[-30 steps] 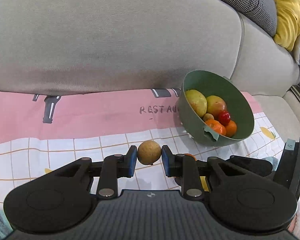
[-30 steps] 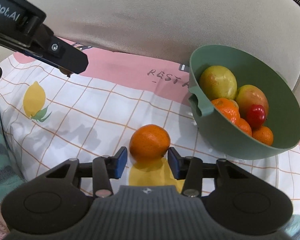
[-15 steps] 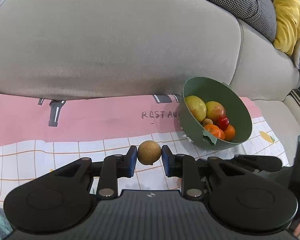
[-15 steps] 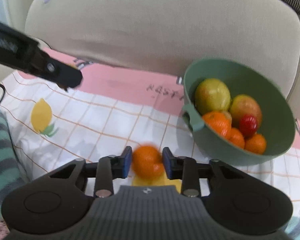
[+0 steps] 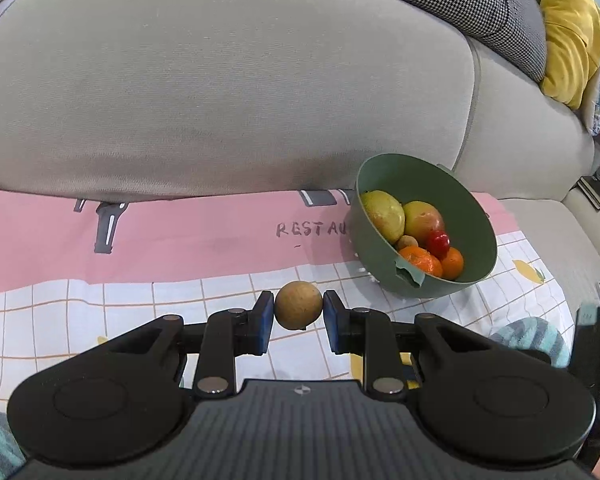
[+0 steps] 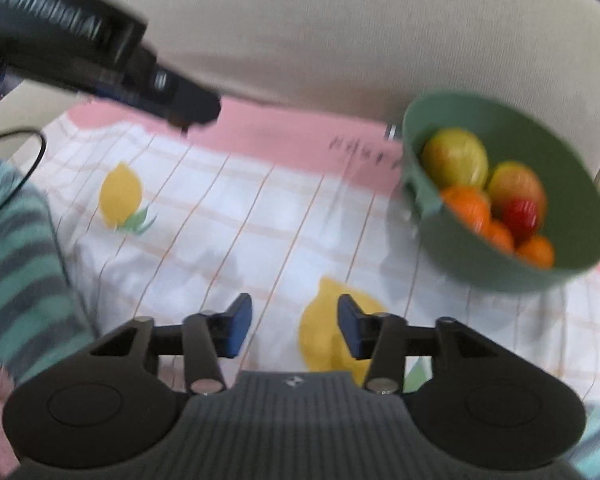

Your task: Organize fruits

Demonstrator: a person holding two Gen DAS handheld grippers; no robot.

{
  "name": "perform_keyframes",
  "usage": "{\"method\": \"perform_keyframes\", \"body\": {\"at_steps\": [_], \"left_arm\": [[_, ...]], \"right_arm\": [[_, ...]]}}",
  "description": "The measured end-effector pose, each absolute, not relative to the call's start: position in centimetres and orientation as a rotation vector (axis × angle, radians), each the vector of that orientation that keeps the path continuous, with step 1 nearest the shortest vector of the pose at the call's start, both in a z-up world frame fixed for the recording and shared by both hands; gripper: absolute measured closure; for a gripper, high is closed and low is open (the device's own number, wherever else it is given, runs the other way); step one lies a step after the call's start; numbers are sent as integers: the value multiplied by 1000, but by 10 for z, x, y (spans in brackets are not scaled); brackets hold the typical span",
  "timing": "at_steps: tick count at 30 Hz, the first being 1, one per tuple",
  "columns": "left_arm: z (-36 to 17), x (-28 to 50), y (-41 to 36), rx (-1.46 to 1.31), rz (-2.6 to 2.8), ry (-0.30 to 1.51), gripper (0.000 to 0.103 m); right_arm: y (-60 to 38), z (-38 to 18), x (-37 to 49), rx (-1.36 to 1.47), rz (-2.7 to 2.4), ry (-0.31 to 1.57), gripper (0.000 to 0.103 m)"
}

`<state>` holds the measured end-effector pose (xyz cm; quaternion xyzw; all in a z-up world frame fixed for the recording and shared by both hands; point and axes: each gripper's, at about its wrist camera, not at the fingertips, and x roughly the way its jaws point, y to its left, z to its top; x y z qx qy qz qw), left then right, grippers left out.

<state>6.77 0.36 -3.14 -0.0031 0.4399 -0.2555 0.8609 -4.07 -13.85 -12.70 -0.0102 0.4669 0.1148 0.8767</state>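
While your left gripper (image 5: 299, 312) is clamping a small brown fruit (image 5: 298, 310) above the cloth, the green bowl (image 5: 476, 216) is sitting ahead and to its right; your right gripper (image 6: 295, 328) is hanging open, holding nothing.

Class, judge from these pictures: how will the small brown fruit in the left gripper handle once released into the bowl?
The brown fruit looks round, so it would probably roll downhill. The bowl tilts, likely settling it against the fruit piled low. Pinched without visible denting, it seems firm.
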Motion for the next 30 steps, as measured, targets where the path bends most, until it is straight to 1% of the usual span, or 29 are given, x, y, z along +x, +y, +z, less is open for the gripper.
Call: {"method": "perform_keyframes", "body": {"at_steps": [4,10,14,22,26,30], "left_arm": [[-33,66,0,2,-553,925,74],[-33,63,3,3,-561,926,73],[-35,62,2,-1,-562,932,73],[-31,54,3,1,-572,916,73],[-30,52,5,-2,-566,915,73],[-29,50,4,2,-573,911,73]], "right_arm": [[-147,-141,-41,38,218,1075,57],[-158,-139,-49,172,264,1149,55],[-143,-139,-61,93,308,1185,52],[-122,-154,-60,-37,321,1233,52],[-118,-160,-58,-76,326,1238,56],[-119,-163,-57,-77,330,1239,57]]}}
